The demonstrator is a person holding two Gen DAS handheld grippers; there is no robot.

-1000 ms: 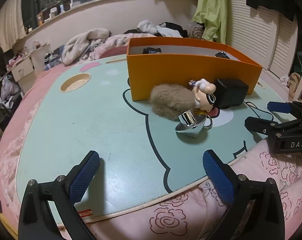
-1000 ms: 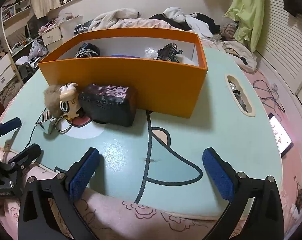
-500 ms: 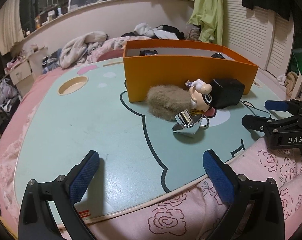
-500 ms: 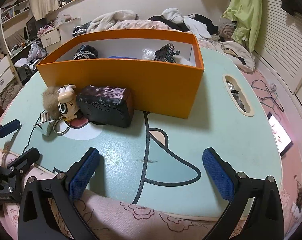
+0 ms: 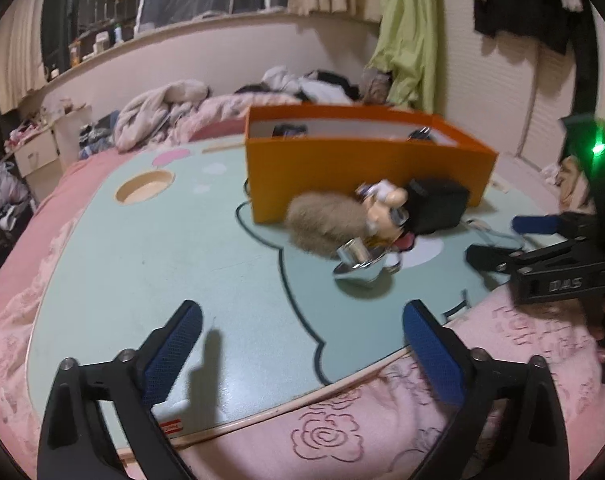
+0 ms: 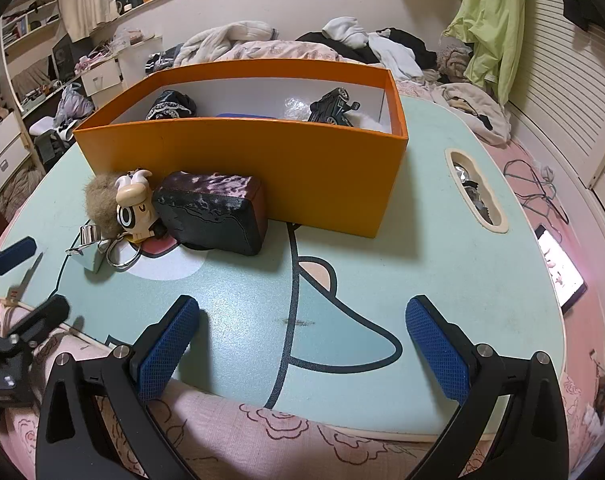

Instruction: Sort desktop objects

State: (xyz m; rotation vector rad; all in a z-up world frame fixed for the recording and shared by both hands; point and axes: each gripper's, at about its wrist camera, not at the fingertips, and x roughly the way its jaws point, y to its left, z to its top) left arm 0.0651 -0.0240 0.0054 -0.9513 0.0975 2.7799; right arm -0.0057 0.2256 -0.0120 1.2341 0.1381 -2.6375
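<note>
Fingers first: your left gripper (image 5: 302, 334) has its blue-padded fingers (image 5: 174, 344) spread wide at the bottom of the left wrist frame, holding nothing and touching nothing, with the pale green surface (image 5: 150, 248) showing between them. Your right gripper (image 6: 302, 330) is the same in its own view, fingers (image 6: 436, 338) wide apart and empty above the printed cartoon lines near the lower edge of the surface (image 6: 454, 256).

Each gripper shows in the other's camera (at the right edge of the left view, at the lower left edge of the right view), and both sit near the surface's rim, apart from the objects.

Your orange box (image 6: 258, 160) stands in the upper middle of the right wrist frame. Inside it you can see a black toy car (image 6: 334, 106) toward the right end, a dark cloth item with a pale trim (image 6: 170, 106) toward the left end, and a blue edge between them that I cannot identify.

Outside the box, at center left of that frame, a dark block (image 6: 214, 212) lies right against the front wall. A small cartoon figure keychain (image 6: 132, 204) with a tan fur puff (image 6: 98, 200) touches the block's left end. Just below it lie a shiny metal clip (image 6: 86, 248) and a key ring (image 6: 120, 254).
</note>
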